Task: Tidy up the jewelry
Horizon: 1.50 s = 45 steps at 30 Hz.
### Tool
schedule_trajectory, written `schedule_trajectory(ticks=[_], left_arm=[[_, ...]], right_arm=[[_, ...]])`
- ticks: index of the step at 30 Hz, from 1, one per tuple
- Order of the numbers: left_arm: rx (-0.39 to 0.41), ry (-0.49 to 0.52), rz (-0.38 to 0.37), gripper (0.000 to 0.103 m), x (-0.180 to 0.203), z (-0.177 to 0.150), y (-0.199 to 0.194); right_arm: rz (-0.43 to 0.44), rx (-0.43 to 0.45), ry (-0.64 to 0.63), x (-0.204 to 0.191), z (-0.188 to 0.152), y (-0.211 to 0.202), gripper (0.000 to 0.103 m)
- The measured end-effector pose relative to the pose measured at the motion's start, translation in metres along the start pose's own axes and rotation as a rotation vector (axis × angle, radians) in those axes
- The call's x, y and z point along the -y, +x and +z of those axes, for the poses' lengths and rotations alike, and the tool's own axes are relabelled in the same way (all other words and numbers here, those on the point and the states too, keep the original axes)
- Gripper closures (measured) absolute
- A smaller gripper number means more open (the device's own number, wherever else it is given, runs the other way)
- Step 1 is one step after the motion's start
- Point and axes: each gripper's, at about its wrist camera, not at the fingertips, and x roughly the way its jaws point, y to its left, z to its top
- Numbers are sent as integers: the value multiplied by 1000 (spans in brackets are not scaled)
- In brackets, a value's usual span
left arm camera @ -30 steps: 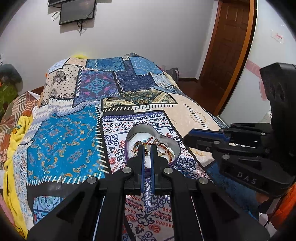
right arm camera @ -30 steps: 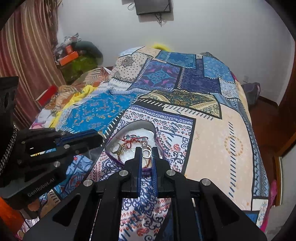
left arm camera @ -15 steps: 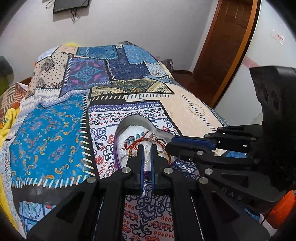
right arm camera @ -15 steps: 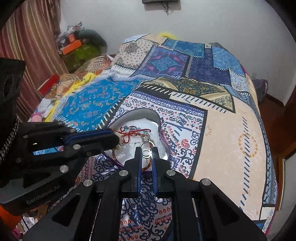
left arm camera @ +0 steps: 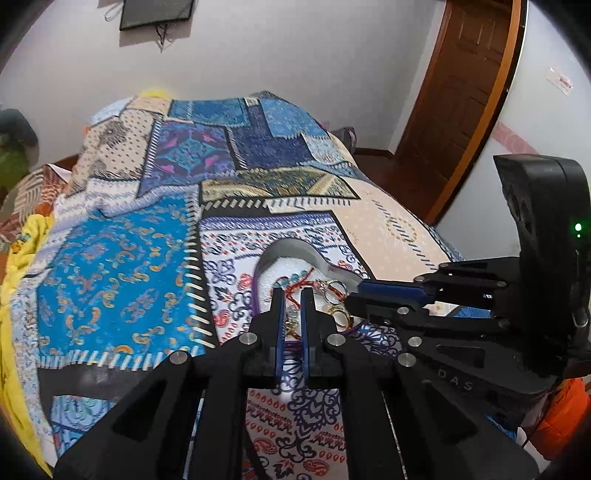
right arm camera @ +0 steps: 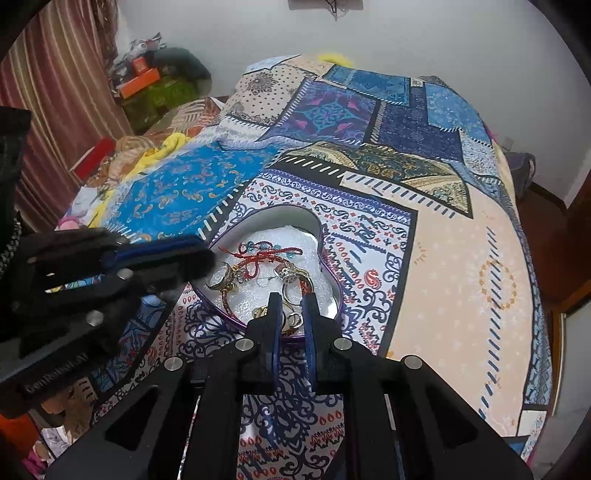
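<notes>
A heart-shaped tin point(right arm camera: 328, 295) of tangled jewelry point(right arm camera: 258, 266) sits on a patchwork bedspread point(right arm camera: 443, 258). Left gripper point(left arm camera: 291, 295) and right gripper point(right arm camera: 290, 299) hover over it, fingers narrowly parted, gripping nothing.

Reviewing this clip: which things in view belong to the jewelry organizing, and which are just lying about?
Part of the job:
heart-shaped tin
red cord bracelet
gold rings
left gripper
right gripper

Just lying about:
patchwork bedspread
yellow cloth
orange box
wall screen
wooden door
</notes>
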Motion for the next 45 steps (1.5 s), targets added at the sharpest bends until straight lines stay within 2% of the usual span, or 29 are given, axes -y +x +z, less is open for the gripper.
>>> schedule_trajectory(ticks=[8,13,16,19,24,28,29,30,31,33,34,36,42,45], left_arm=[[87,14,63,99,6,9,-45],[182,31,85,98,19,18,-92],[263,36,88,92,29,21,-126],[347,52,101,86,42,21,-162],[490,76,130,67,64,11,-218],[592,90,174,58,78,-2,-254],[615,85,183,52,81,-6,-261],[630,78,187,44,81,-9,-266],[651,65,191,42,82,-13,-273],[674,51,201,35,82,-18,-281],[681,46,210,32,83,-20,-284],[693,37,228,14,84,-24,-287],[703,36,256,5,86,-31,-289],[702,35,251,5,89,-33,-289]], right_arm=[[-32,65,-6,-7,7,-38,89],[-62,177,-14,-16,11,-91,89],[-83,257,-22,-24,10,-125,89],[-115,373,-34,-37,4,-170,89],[-161,555,-36,-60,-12,-232,89],[-195,682,-22,-76,-28,-270,88],[-200,697,-19,-78,-30,-273,83],[-208,723,-14,-83,-36,-281,73],[-218,744,-7,-85,-40,-284,66],[-244,784,0,-90,-47,-289,40],[-258,798,2,-91,-49,-291,36],[-294,818,9,-95,-53,-293,24],[-320,823,24,-98,-53,-292,8],[-323,820,33,-97,-53,-291,4]])
